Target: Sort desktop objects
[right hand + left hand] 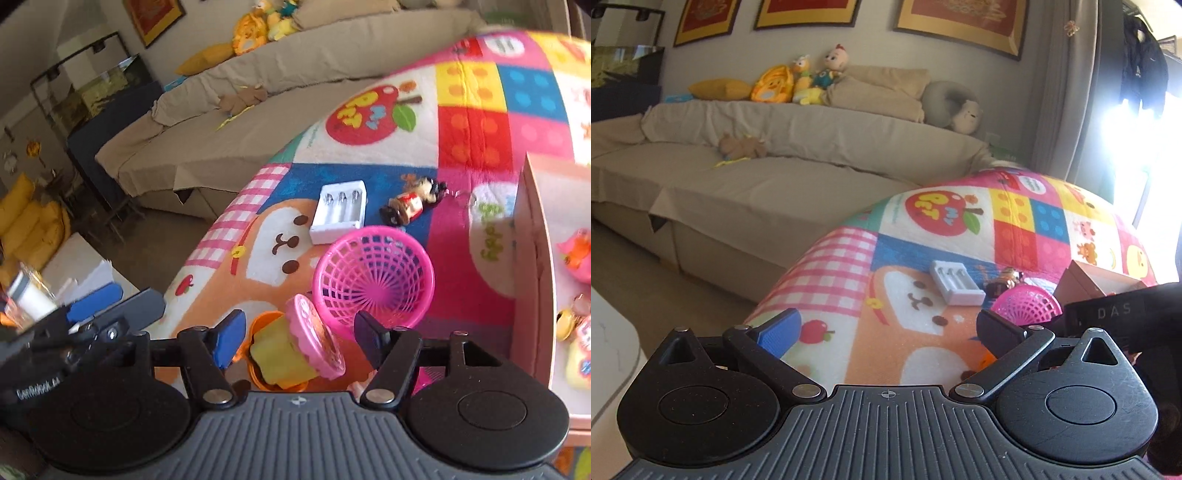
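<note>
In the right wrist view, from the left, the left gripper [99,306] is seen at the table's near edge with its fingers spread and nothing between them, and next to it the right gripper [299,341] is held with its jaws apart, unclenched, around a yellow toy cup with a pink lid [299,343] lying tilted on an orange lid [266,354], neither pad pressing on it. Just beyond, a pink mesh basket [373,277] stands on the patterned blanket [476,125], with a white battery charger [340,212] and a small doll figure [412,203] behind it. At the far right, a pale pink box [532,258] holding small toys is seen.
</note>
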Tool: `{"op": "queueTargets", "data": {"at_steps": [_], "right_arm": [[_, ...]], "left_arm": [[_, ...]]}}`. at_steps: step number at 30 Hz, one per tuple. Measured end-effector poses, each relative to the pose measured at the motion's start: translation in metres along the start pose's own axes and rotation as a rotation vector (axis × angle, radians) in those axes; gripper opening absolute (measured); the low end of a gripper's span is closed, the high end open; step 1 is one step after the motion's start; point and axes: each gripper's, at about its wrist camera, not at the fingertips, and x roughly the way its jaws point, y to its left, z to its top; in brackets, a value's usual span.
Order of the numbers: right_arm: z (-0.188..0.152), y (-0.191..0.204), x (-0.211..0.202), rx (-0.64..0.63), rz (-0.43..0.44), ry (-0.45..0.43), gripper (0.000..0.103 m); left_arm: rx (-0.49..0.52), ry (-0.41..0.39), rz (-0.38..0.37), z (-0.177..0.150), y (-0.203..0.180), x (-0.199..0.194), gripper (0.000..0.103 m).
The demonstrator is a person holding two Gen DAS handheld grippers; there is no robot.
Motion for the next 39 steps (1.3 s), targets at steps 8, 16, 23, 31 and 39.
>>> {"op": "queueTargets", "data": {"at_steps": [8, 16, 23, 31, 39], "right_arm": [[-0.013, -0.003, -0.013, -0.050, 0.005, -0.017, 0.032], [-0.020, -0.007, -0.065, -0.095, -0.040, -0.093, 0.003], [-0.044, -0.017, -0.099, -0.153, -0.113, -0.121, 0.005], [-0.057, -0.003, -0.077, -0.223, -0.120, -0.134, 0.042], [-0.026, 0.008, -0.018, -0.153, -0.104, -0.056, 0.058]], "left_arm": [[0.030, 0.066, -0.028, -0.014, -0.003, 0.002, 0.103], [0.188, 0.133, -0.131, -0.026, -0.047, -0.006, 0.103], [0.327, 0.161, -0.116, -0.036, -0.090, -0.003, 0.103], [0.379, 0.194, -0.005, -0.034, -0.085, 0.006, 0.103], [0.342, 0.239, -0.032, -0.041, -0.066, 0.011, 0.103]]}}
